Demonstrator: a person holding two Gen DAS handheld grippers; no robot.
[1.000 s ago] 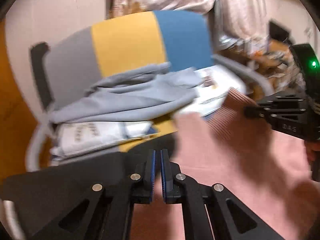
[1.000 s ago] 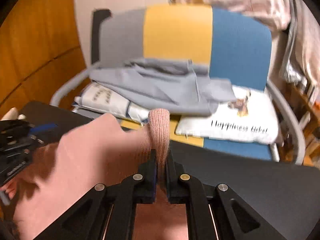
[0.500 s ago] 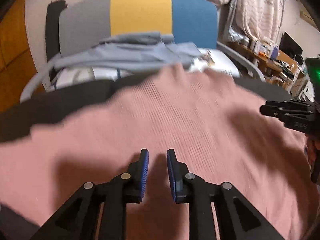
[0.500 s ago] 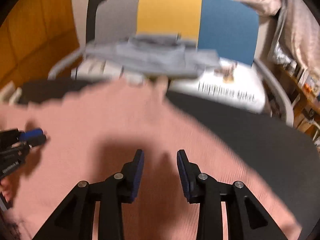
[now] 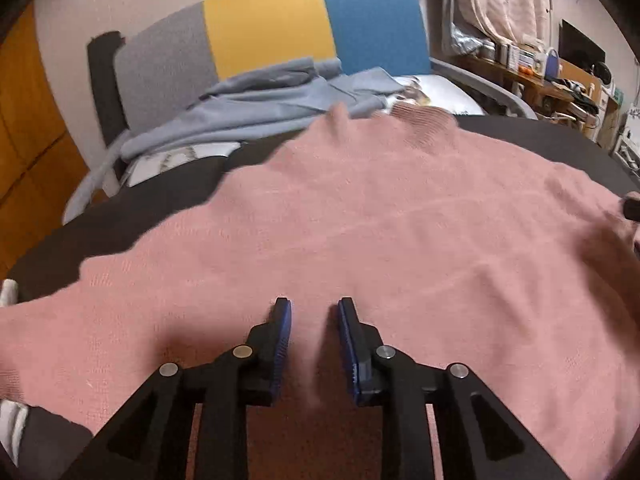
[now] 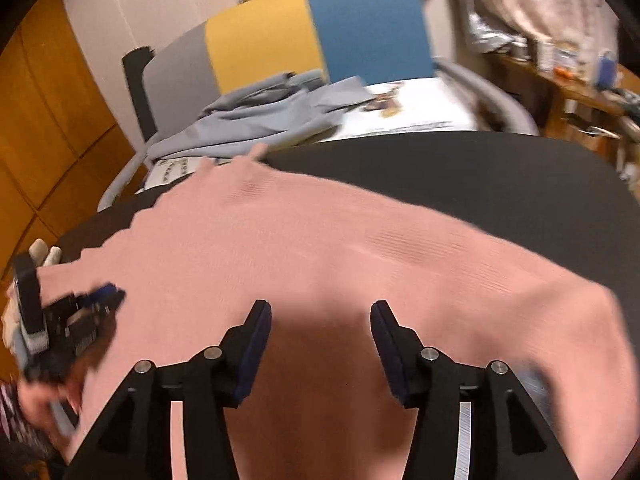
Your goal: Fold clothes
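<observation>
Pink sweater (image 5: 400, 240) spread flat on black table (image 6: 480, 168), collar toward chair (image 5: 272, 28) (grey garment (image 5: 256, 108) heaped there). Left gripper (image 5: 314, 312) and right gripper (image 6: 320, 312) just opened, jaws parted above knit, gripping nothing.

free: dark table (image 6: 460, 168) right of pink sweater (image 6: 320, 248) | blocked: far edge (chair (image 5: 272, 28) with clothes)

Pink knit sweater (image 5: 400, 240) ribbed, matt; table (image 6: 480, 168) matt black.
</observation>
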